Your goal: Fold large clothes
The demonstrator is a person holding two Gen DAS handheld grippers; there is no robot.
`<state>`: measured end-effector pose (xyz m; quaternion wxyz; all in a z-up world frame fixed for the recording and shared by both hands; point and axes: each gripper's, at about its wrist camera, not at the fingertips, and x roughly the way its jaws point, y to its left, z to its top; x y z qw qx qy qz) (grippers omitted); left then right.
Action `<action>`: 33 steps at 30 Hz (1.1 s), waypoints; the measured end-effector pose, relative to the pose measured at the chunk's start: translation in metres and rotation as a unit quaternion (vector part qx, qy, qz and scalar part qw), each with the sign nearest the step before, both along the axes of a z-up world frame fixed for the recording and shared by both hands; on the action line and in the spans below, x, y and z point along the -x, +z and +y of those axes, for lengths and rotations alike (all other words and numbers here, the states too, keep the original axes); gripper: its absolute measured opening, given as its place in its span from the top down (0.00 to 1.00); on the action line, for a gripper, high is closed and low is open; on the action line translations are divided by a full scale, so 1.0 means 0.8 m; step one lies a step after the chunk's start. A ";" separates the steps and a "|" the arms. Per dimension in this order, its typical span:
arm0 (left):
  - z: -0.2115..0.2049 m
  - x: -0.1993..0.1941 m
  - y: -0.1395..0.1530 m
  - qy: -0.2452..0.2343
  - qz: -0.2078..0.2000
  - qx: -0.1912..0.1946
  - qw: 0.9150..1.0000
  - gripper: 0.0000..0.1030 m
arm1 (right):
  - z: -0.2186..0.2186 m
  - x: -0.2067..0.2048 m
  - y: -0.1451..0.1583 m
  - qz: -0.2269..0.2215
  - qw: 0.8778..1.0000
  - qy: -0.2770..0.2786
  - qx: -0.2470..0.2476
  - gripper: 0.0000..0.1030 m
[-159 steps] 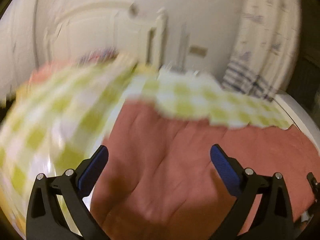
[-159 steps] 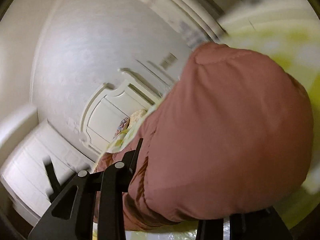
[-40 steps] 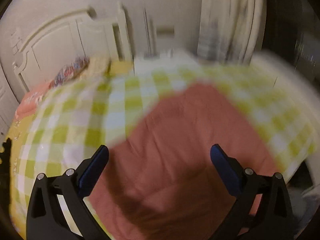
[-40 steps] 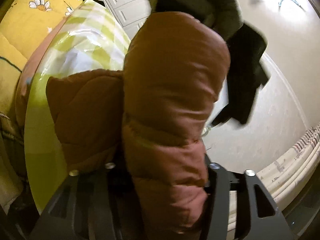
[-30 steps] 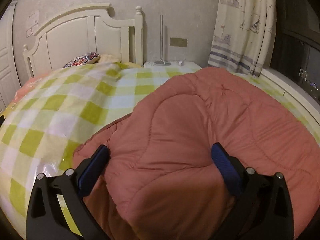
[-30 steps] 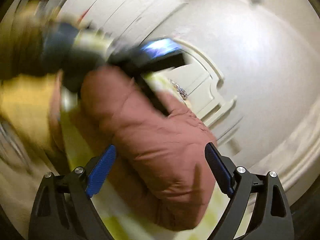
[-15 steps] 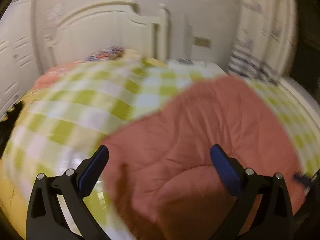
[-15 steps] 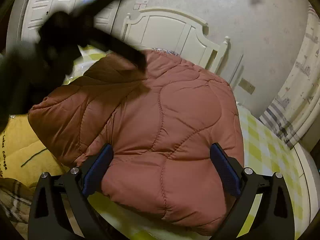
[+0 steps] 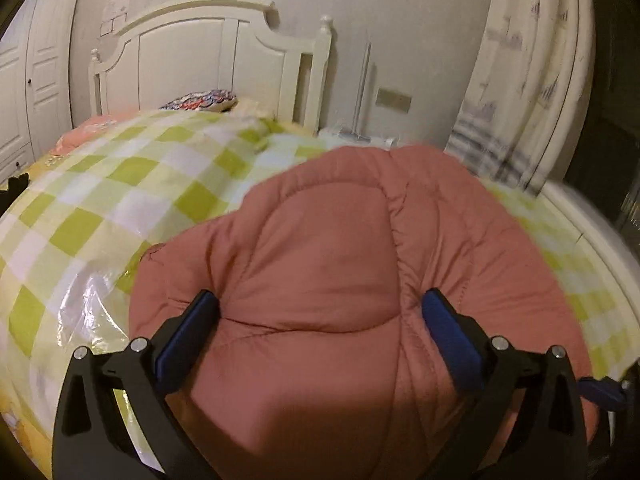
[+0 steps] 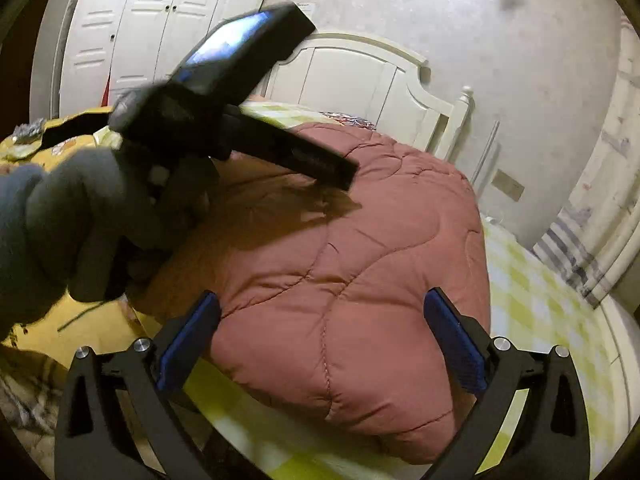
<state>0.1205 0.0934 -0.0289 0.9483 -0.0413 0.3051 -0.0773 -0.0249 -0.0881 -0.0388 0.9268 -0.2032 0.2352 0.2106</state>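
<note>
A pink quilted puffer jacket [image 9: 340,280] lies bunched in a thick folded heap on the green-checked bed cover [image 9: 120,184]. It also shows in the right wrist view [image 10: 360,264]. My left gripper [image 9: 320,332] is open, its blue pads [image 9: 448,336] just above the near part of the jacket, holding nothing. My right gripper [image 10: 320,332] is open and empty over the jacket's near edge. In the right wrist view the left gripper [image 10: 332,172] reaches over the jacket from the left, held by a grey-sleeved hand [image 10: 60,224].
A white headboard [image 9: 208,56] and a patterned pillow [image 9: 200,100] stand at the bed's far end. Curtains [image 9: 520,80] hang at the right. White wardrobe doors [image 10: 140,20] stand at the left. A yellow blanket [image 10: 60,320] lies at the bed's near left.
My right gripper has let go of the jacket and opened; it now looks down on the heap. The jacket has dropped onto the bed. My left gripper has come lower over it.
</note>
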 end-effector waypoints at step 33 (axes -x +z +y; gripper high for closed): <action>-0.052 -0.090 -0.007 -0.143 -0.009 -0.042 0.989 0.02 | -0.100 -0.389 0.034 0.231 0.953 -0.183 -0.072 0.26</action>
